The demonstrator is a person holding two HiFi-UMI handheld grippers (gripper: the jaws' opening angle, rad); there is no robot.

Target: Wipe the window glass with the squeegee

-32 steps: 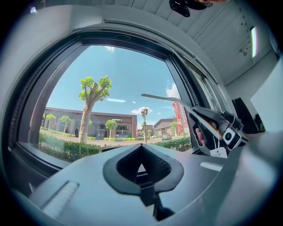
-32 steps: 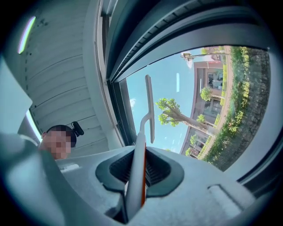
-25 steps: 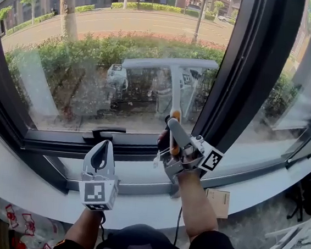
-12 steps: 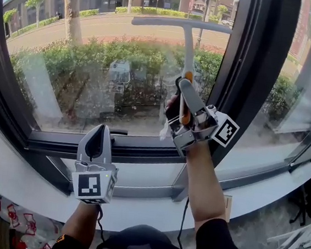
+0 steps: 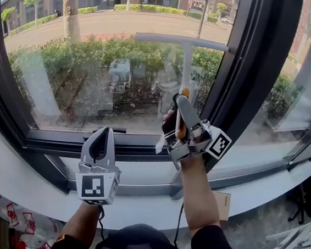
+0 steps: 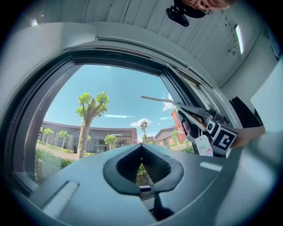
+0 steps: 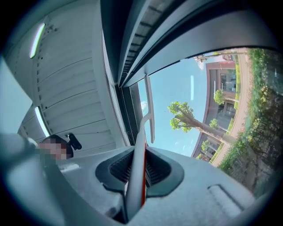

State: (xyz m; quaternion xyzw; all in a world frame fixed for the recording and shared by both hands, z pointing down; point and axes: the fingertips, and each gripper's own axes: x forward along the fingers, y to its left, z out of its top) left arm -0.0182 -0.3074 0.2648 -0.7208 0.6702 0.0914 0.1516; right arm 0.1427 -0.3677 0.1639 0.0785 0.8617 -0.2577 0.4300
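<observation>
The white T-shaped squeegee (image 5: 187, 58) stands upright against the window glass (image 5: 96, 59), its blade (image 5: 181, 41) level across the upper part of the pane. My right gripper (image 5: 180, 111) is shut on its orange-and-white handle, just left of the dark mullion. In the right gripper view the handle (image 7: 136, 176) runs up between the jaws to the blade (image 7: 149, 110). My left gripper (image 5: 105, 142) stands upright by the lower frame, shut and holding nothing. The left gripper view has its tips (image 6: 142, 148) together, with the squeegee (image 6: 155, 99) at the right.
A thick black mullion (image 5: 254, 76) rises right of the squeegee. A black window handle (image 5: 109, 129) sits on the lower frame above the left gripper. The white sill (image 5: 135, 207) runs below, with a cardboard box (image 5: 222, 203) on the floor at the right.
The right gripper swept the squeegee up the glass from low on the pane, then drew it a little down. The left gripper barely shifted.
</observation>
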